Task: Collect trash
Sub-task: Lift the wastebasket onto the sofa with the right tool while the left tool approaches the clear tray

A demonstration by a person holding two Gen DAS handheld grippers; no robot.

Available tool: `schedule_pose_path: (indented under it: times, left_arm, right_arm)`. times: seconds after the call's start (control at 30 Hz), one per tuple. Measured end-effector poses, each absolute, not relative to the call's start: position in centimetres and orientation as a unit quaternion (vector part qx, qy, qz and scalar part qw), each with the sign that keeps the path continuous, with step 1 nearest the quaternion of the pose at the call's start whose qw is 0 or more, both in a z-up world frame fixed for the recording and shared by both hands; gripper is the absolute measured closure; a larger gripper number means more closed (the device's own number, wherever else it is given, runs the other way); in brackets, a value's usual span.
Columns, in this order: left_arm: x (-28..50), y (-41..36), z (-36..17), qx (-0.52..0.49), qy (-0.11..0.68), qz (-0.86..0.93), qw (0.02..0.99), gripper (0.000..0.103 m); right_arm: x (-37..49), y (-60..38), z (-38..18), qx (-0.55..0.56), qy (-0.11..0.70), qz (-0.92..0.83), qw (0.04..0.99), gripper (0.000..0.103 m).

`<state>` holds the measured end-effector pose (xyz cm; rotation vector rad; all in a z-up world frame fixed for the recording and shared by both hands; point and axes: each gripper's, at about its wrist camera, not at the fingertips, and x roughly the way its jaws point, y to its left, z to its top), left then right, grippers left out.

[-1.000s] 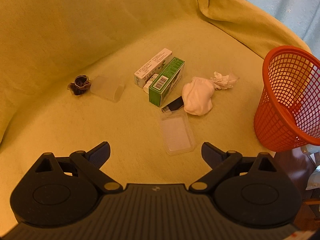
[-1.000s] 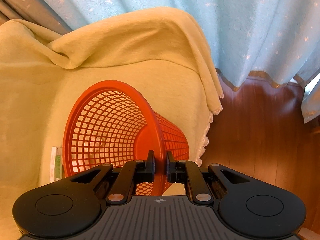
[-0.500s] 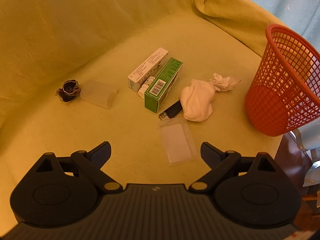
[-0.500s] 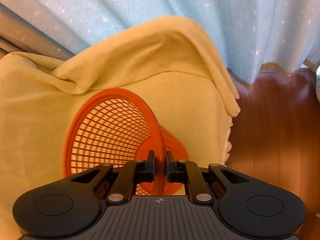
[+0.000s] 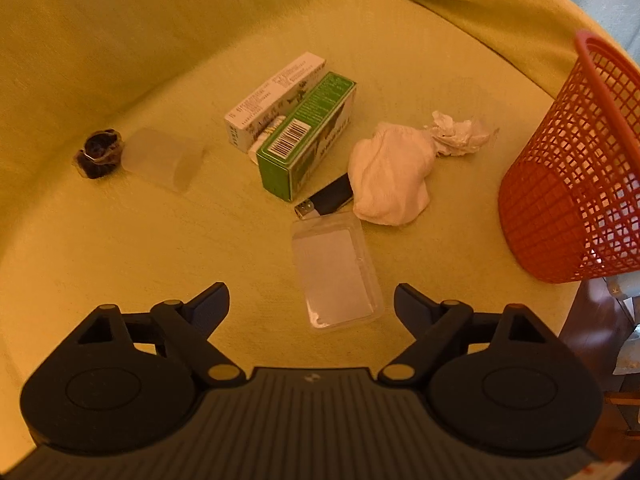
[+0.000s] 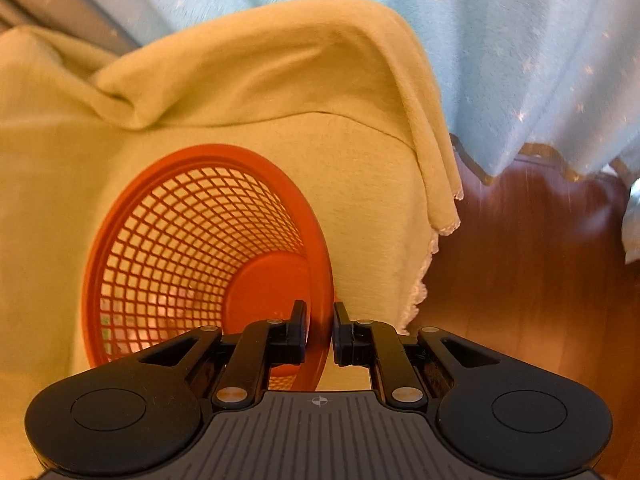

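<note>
The left tongs [image 5: 311, 298] hover spread wide above the yellow blanket [image 5: 120, 220], tilted down toward it and gripping nothing. Just ahead of them, between the two fingers in the view, lies a clear plastic tray [image 5: 336, 276]. Beyond it a black USB stick [image 5: 326, 201] lies partly tucked under a white cloth wad [image 5: 390, 178], and a crumpled tissue [image 5: 458, 133] touches the wad's far side. Left of the stick stands a green box [image 5: 308, 136] on its long side, with a white box [image 5: 274, 98] close against its far side and a small white item wedged between them, too hidden to name. Further left lie a frosted plastic cup [image 5: 164, 158] on its side and, touching it, a dark wrapper [image 5: 98, 153]. At the right edge the basket [image 5: 568, 184] stands tilted on the blanket, near the edge of the seat.

The right tongs [image 6: 320, 330] pinch the rim of the orange mesh basket [image 6: 200, 248], one finger inside and one outside, holding it tipped so its mouth faces the camera. Nothing can be made out inside the basket. Behind it the blanket [image 6: 260, 80] drapes over a seat corner, then a blue star curtain [image 6: 520, 48] hangs over the wooden floor [image 6: 520, 260].
</note>
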<state>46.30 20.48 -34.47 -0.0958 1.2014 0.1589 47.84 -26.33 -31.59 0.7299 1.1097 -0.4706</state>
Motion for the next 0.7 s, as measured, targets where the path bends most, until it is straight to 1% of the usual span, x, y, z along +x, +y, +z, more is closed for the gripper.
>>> schedule_pose_path:
  times: [0.13,0.3,0.4,0.5,0.57,0.63,0.67,0.7]
  left_arm:
    - [47.2,20.0,-35.4,-0.054,0.571,0.079,0.815,0.017]
    - [48.4,19.1,-36.7,-0.038,0.576,0.079,0.812,0.017]
    - [49.1,19.0,-37.7,-0.037,0.581,0.085,0.808,0.022]
    - [49.6,19.2,-38.7,-0.050,0.589,0.092,0.801,0.025]
    - [49.8,19.4,-39.3,-0.058,0.594,0.096,0.797,0.034]
    - [49.8,19.7,-39.8,-0.061,0.595,0.101,0.795,0.041]
    - [49.8,19.8,-39.9,-0.065,0.594,0.099,0.795,0.049]
    - [49.7,19.9,-39.9,-0.067,0.594,0.099,0.795,0.051]
  right_arm:
    - [48.2,-26.5,-31.6,0.303,0.527,-0.199,0.768,0.095]
    - [48.6,-26.9,-31.4,0.284,0.530,-0.193,0.776,0.095]
    - [48.7,-27.4,-31.5,0.290,0.531,-0.190,0.773,0.095]
    - [48.6,-27.6,-31.4,0.296,0.529,-0.188,0.773,0.095]
    - [48.7,-27.7,-31.4,0.297,0.533,-0.189,0.770,0.095]
    - [49.0,-27.7,-31.3,0.292,0.535,-0.189,0.770,0.095]
    - [49.0,-27.7,-31.3,0.289,0.535,-0.189,0.771,0.095]
    - [49.0,-27.7,-31.3,0.288,0.536,-0.189,0.771,0.095]
